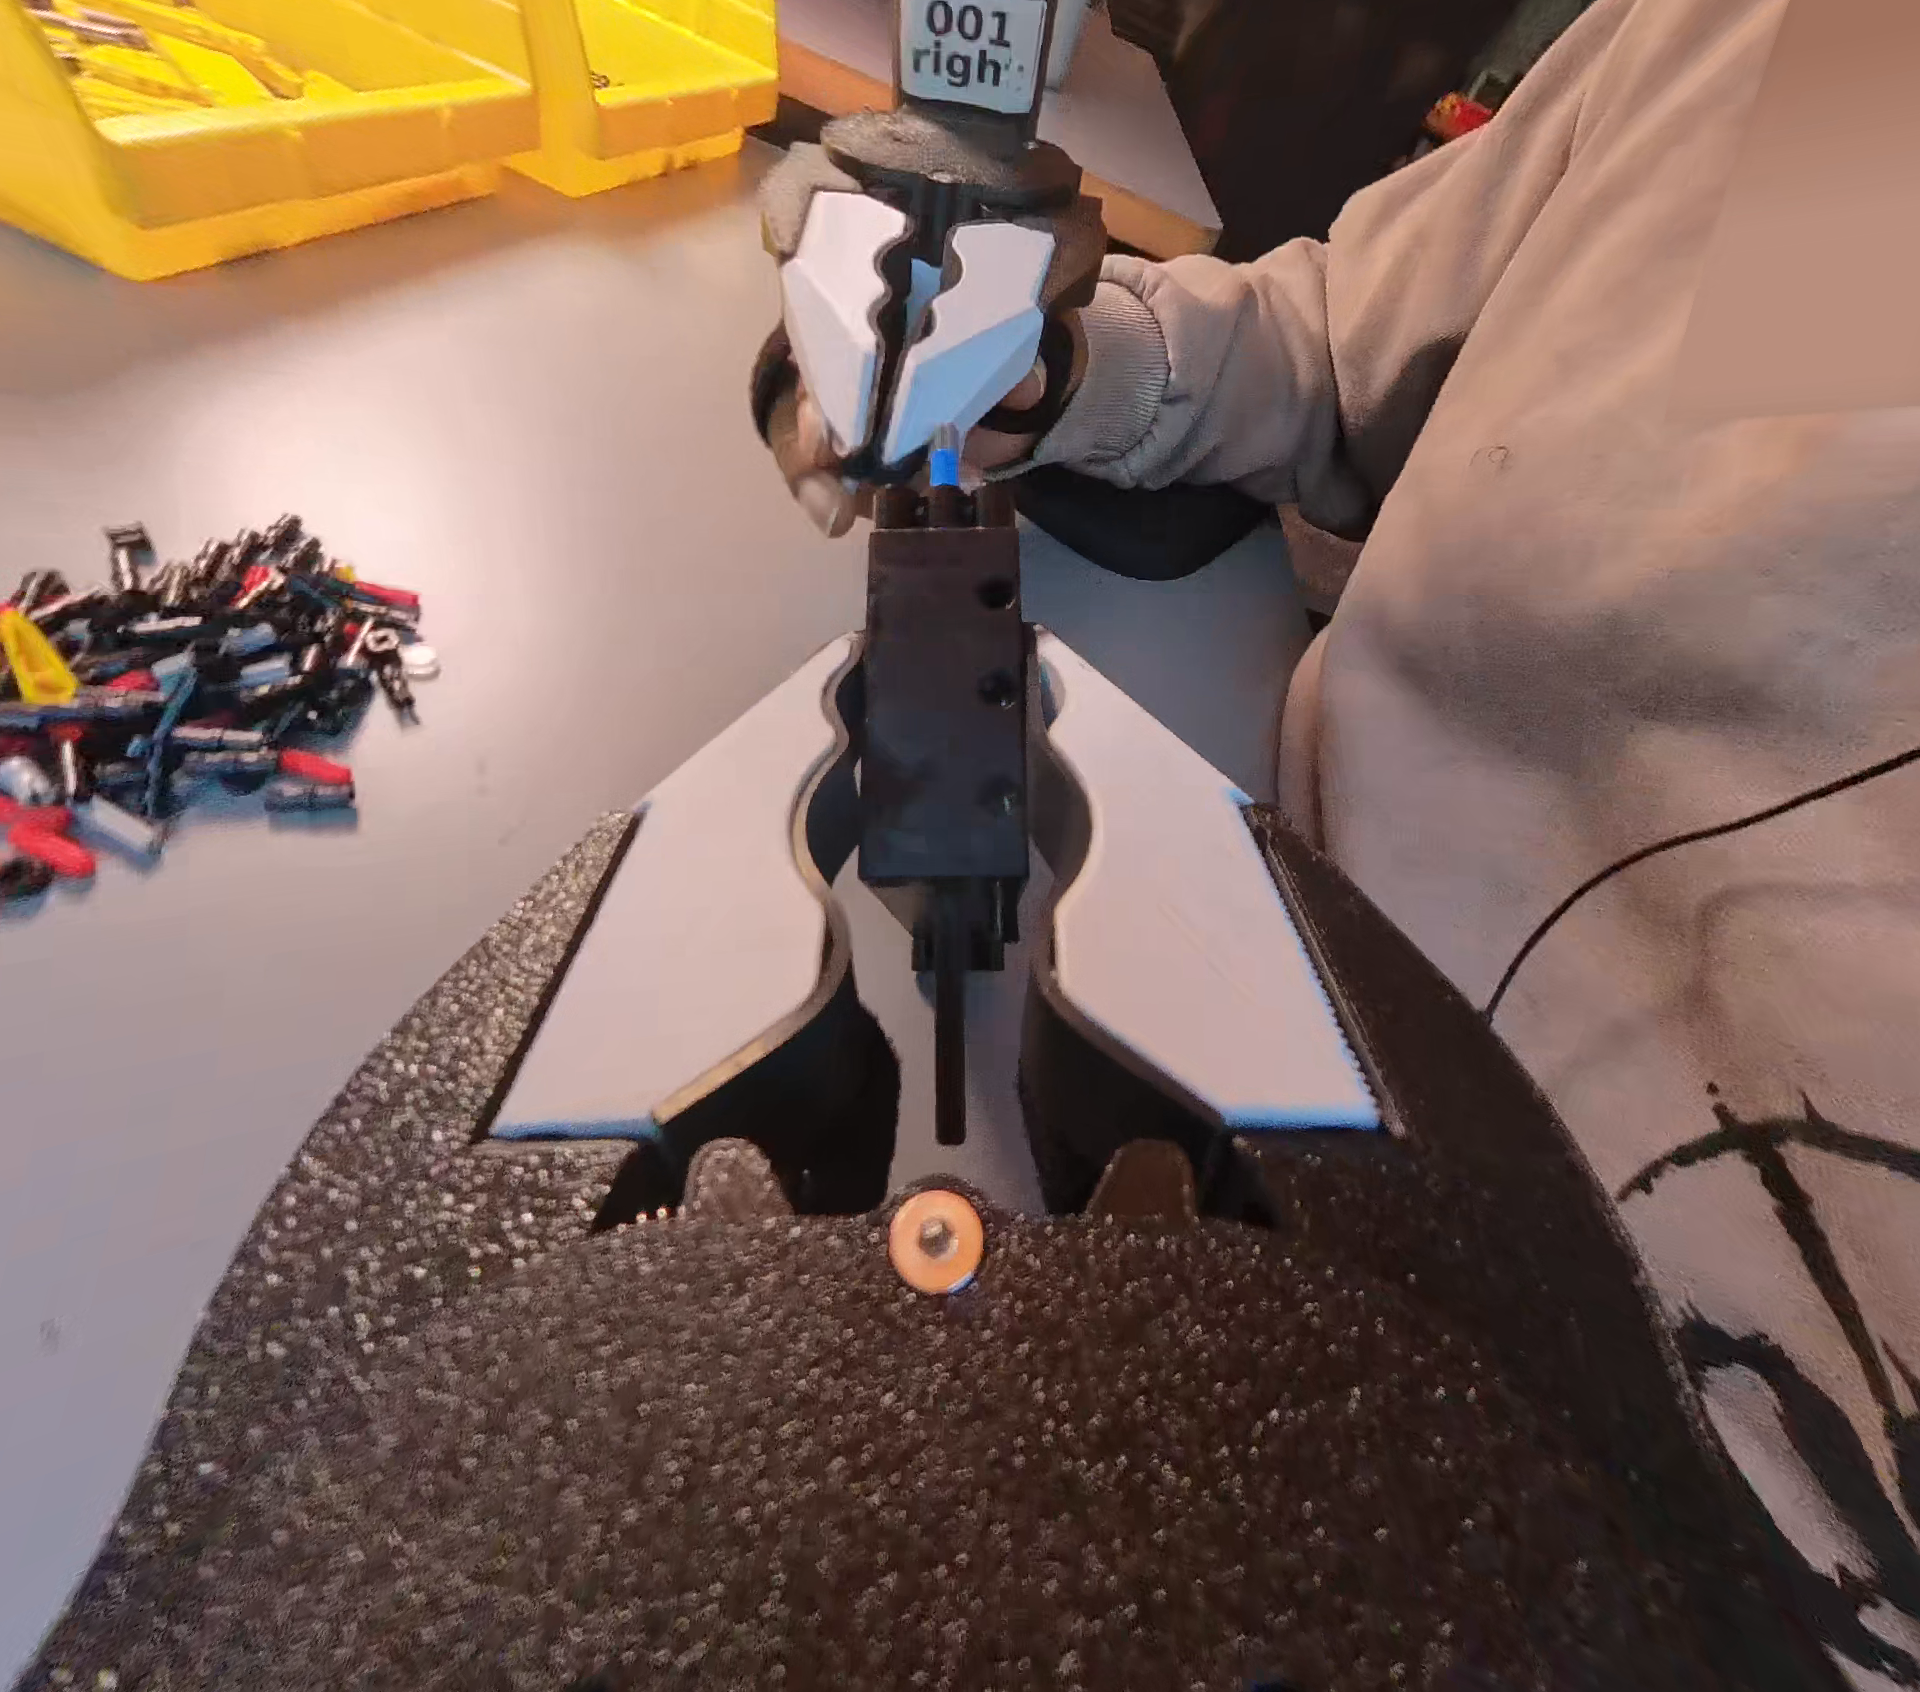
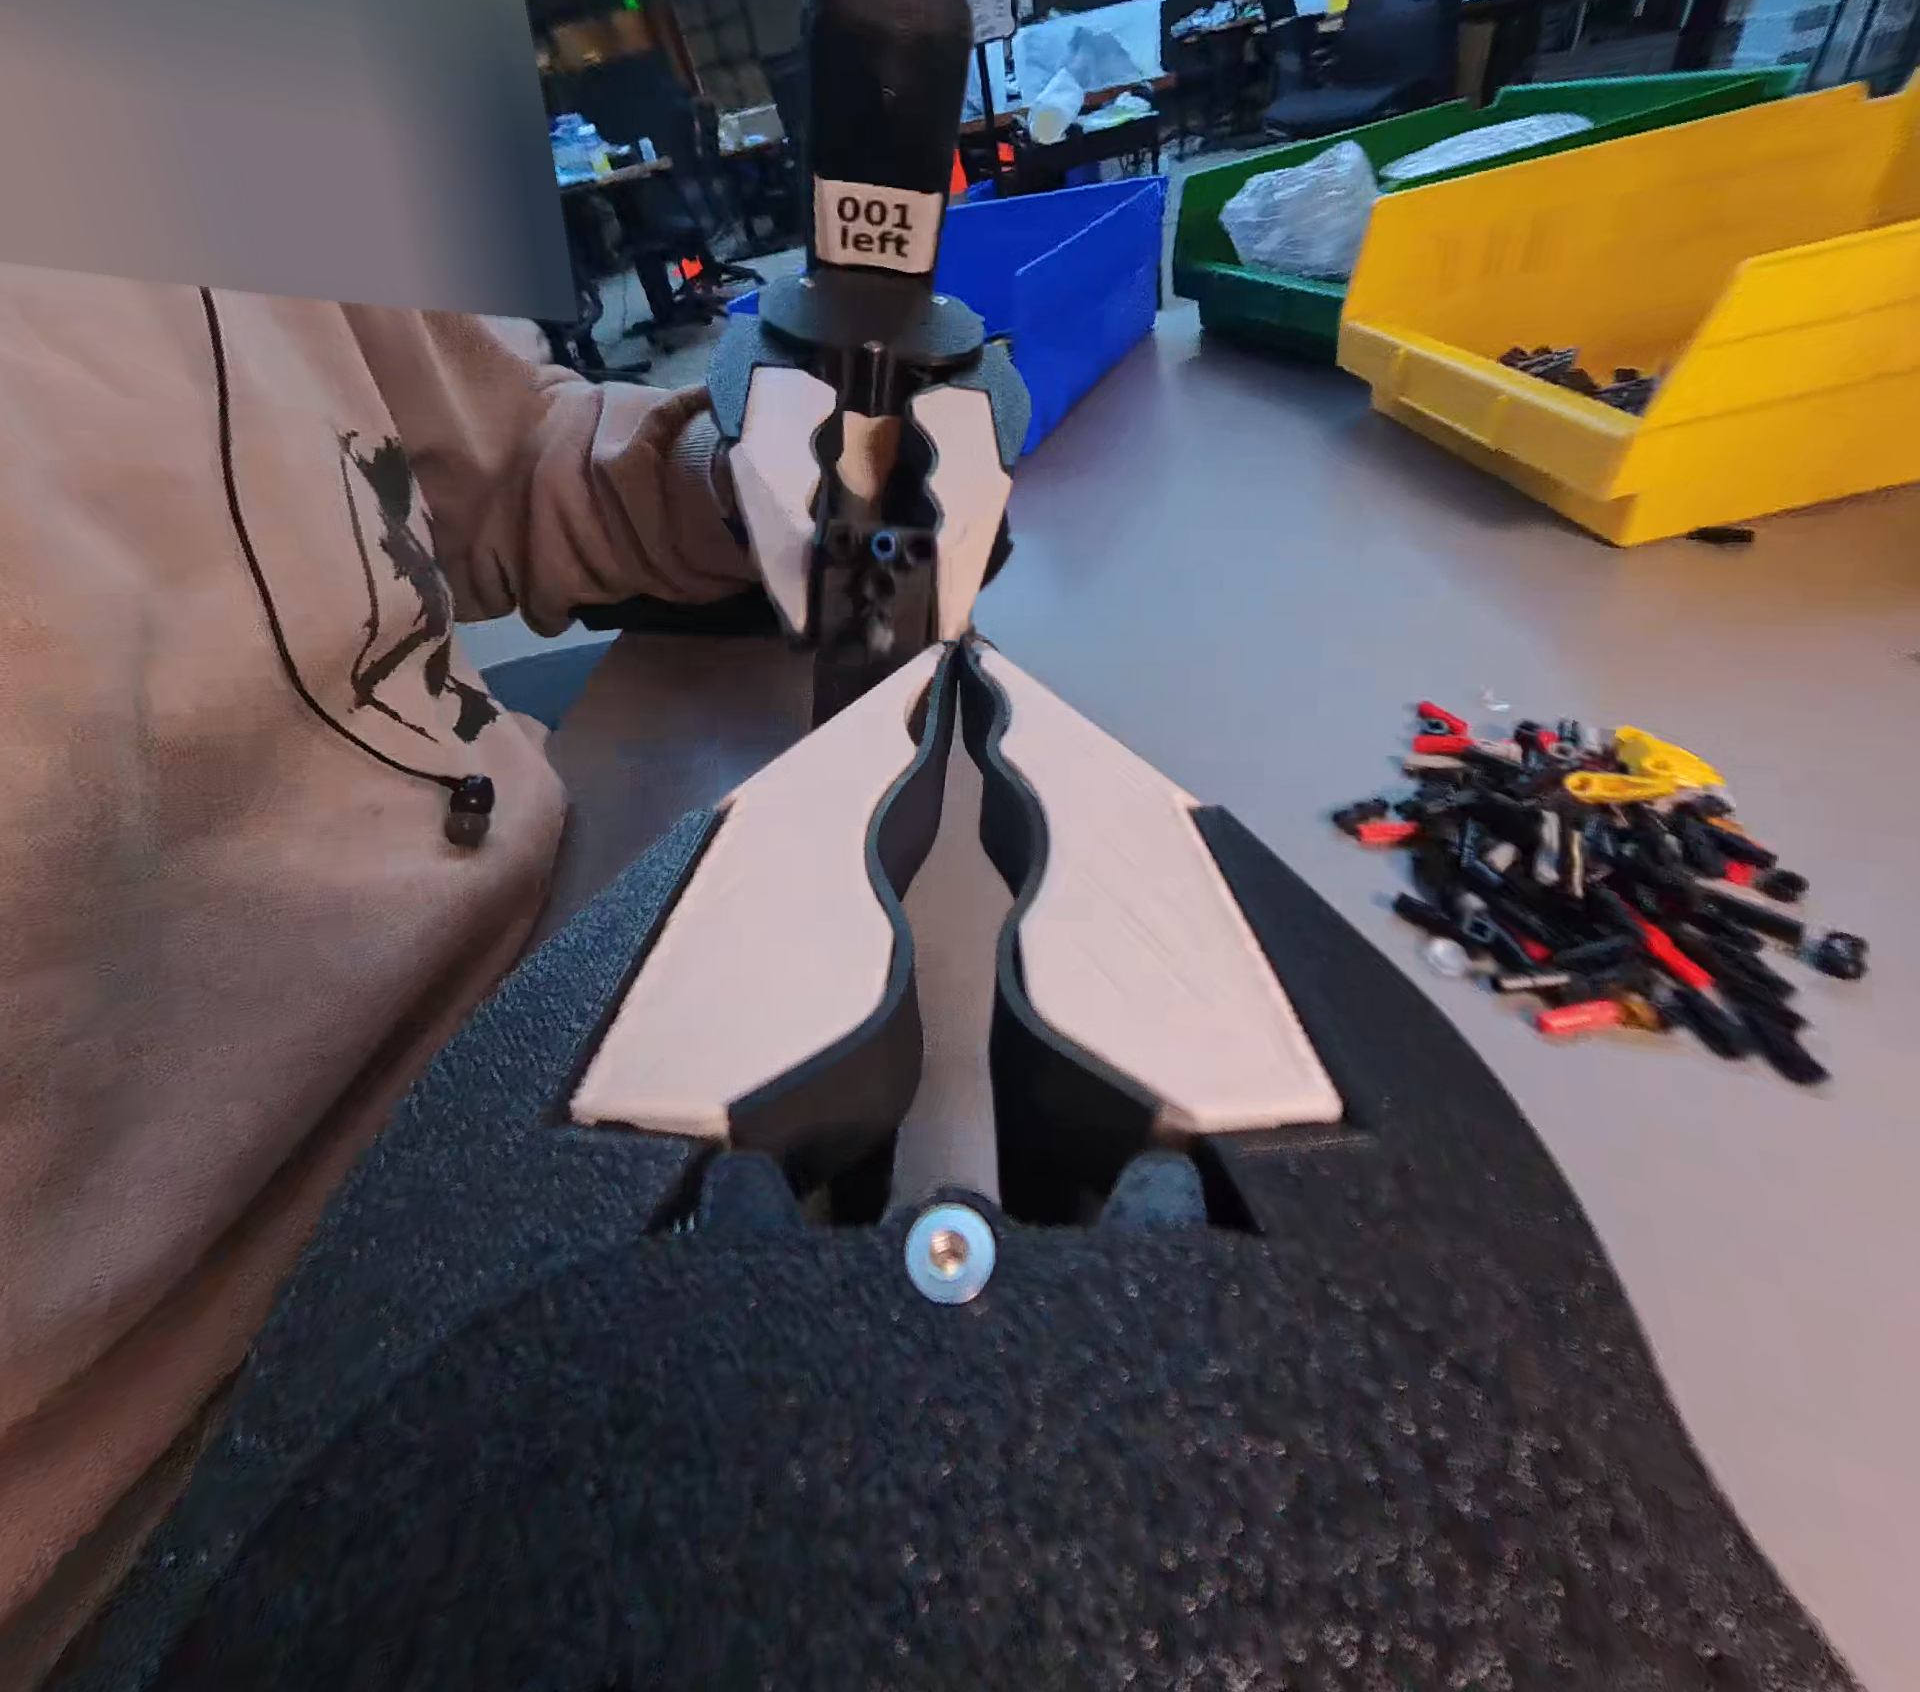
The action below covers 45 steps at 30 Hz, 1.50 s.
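Observation:
My left gripper (image 1: 943, 655) is shut on a long black block (image 1: 940, 738) with holes down its side, held above the grey table (image 1: 520, 416). A black rod sticks out of the block's near end. A short blue pin (image 1: 943, 466) stands in the block's far end; in the right wrist view it shows as a blue ring (image 2: 884, 544). My right gripper (image 2: 958, 653) is shut, with nothing showing between its fingertips. In the left wrist view its tips (image 1: 883, 468) sit just beside the blue pin. The left gripper (image 2: 878, 603) faces it in the right wrist view.
A pile of small black, red and yellow parts (image 1: 187, 686) lies on the table, also in the right wrist view (image 2: 1590, 884). Yellow bins (image 1: 312, 84) (image 2: 1662, 354), a blue bin (image 2: 1060, 271) and a green bin (image 2: 1278, 292) stand behind. A person's beige sweatshirt (image 1: 1558, 499) is close by. The gap from one gripper's tips to the other's is roughly 4 centimeters.

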Each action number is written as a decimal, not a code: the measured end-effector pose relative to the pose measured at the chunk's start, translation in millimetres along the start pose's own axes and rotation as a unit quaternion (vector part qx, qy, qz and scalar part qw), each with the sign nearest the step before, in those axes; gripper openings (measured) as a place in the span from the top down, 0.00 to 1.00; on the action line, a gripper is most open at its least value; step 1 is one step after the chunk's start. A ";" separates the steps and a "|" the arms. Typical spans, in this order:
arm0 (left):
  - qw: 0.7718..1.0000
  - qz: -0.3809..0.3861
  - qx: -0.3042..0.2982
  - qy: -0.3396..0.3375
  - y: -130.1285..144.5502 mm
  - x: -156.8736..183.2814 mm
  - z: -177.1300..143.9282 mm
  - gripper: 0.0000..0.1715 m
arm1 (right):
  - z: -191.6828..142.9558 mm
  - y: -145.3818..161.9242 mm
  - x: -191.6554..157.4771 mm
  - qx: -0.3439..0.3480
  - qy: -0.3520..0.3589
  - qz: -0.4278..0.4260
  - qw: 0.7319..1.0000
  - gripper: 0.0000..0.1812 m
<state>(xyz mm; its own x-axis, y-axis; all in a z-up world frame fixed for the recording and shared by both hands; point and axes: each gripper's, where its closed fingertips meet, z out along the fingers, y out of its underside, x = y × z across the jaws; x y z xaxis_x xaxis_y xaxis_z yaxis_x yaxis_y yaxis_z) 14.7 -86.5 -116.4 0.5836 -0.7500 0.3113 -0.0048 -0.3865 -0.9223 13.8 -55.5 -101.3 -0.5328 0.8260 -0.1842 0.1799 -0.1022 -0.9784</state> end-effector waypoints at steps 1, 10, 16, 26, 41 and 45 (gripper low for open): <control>1.000 0.011 -0.008 -0.003 -3.0 -1.5 3.5 0.84 | 3.5 -5.8 0.6 0.004 0.003 0.000 1.000 1.00; 0.999 0.049 0.004 0.001 -16.1 8.6 2.3 0.84 | -13.7 -42.6 -6.8 0.044 -0.048 0.032 0.997 0.74; 0.997 0.074 -0.014 -0.013 -12.7 9.9 7.9 0.84 | 19.1 -22.6 -28.4 -0.024 -0.044 -0.004 0.999 0.80; 0.998 0.038 0.053 -0.014 -33.1 9.6 0.8 0.84 | 26.7 -39.6 -25.2 0.069 -0.029 0.015 0.997 0.87; 0.997 0.012 0.076 -0.011 -35.4 5.8 -4.0 0.85 | 29.3 -46.7 -18.8 0.101 -0.029 0.048 0.993 0.88; 0.998 0.012 0.058 -0.007 -31.7 6.9 -4.1 0.84 | 28.0 -42.1 -20.6 0.087 -0.039 0.041 0.995 0.88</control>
<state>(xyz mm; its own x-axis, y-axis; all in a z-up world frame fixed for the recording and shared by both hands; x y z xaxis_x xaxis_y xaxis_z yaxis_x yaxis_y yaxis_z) 15.6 -81.6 -84.0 0.5963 -0.7503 0.2854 0.0747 -0.3020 -0.9504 -6.0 -83.8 -59.0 -0.5854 0.7668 -0.2633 0.0827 -0.2666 -0.9602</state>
